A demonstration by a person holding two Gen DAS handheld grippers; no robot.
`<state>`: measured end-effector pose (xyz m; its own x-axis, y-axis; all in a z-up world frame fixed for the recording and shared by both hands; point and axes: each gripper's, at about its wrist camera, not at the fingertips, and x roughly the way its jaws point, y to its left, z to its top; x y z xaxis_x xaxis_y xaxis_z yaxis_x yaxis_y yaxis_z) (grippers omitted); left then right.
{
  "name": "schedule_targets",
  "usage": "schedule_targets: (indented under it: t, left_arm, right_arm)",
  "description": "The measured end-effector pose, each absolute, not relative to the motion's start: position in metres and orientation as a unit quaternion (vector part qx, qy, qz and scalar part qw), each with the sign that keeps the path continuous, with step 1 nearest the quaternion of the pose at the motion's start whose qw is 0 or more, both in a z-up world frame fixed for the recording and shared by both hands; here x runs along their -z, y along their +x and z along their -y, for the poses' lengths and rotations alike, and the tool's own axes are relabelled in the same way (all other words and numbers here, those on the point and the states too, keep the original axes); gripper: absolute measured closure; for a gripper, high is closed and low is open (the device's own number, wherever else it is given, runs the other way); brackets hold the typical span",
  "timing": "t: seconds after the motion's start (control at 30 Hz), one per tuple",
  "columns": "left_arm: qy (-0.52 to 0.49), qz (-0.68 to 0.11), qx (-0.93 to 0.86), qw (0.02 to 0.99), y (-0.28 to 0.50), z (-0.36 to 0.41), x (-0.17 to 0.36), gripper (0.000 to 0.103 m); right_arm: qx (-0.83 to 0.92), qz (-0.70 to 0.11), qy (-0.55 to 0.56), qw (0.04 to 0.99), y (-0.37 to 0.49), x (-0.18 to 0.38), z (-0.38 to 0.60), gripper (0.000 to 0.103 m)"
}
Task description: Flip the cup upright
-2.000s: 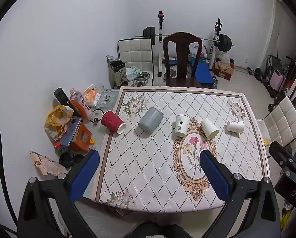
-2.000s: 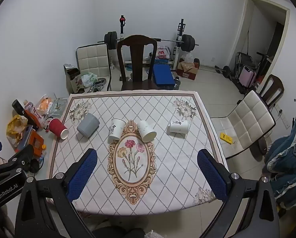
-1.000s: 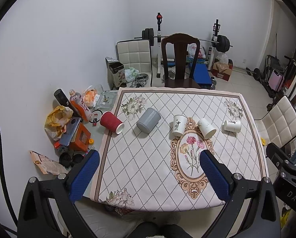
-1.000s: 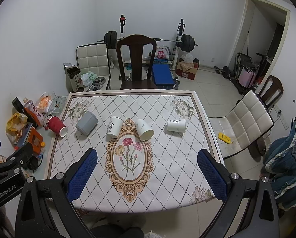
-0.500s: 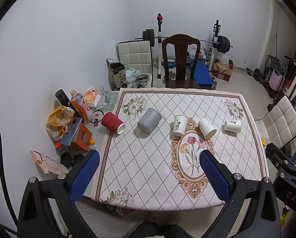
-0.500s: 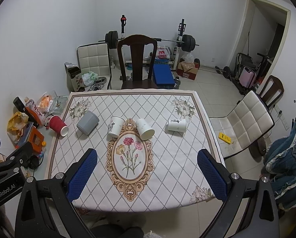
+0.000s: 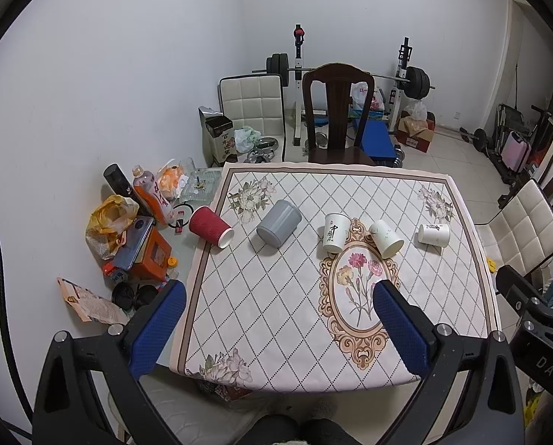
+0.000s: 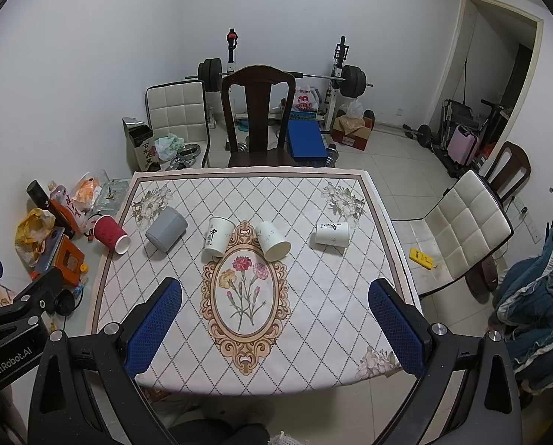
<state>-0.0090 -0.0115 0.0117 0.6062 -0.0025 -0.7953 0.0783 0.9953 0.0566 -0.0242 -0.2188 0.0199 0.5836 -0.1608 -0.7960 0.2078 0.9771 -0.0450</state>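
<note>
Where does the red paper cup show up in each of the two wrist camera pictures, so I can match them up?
Left wrist view: the red cup lies on its side at the table's left edge, left of centre in the picture.
Right wrist view: the red cup lies at the far left, by the same table edge.
Shared landmark: the grey cup lies on its side just right of it in both.

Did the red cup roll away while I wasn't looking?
No. The red cup lies at the tablecloth's left edge, same spot as before.

Five toppled cups (image 7: pixel 279 223) in row
</note>
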Motion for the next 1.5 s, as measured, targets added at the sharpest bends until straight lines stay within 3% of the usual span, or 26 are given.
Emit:
schedule_targets:
  t: [1.17, 1.5]
  left_arm:
    - [0.046, -0.439, 0.016, 0.897, -0.014, 0.002, -0.01, 0.0]
    - [0.079, -0.488, -0.026, 0.869, 0.026, 0.007, 0.065, 0.0]
  right_arm:
    - [0.091, -0.448, 0.03, 0.889, -0.017, -0.021, 0.202, 0.001]
    - [0.087, -0.515, 0.041, 0.852, 0.028, 0.06, 0.229, 0.001]
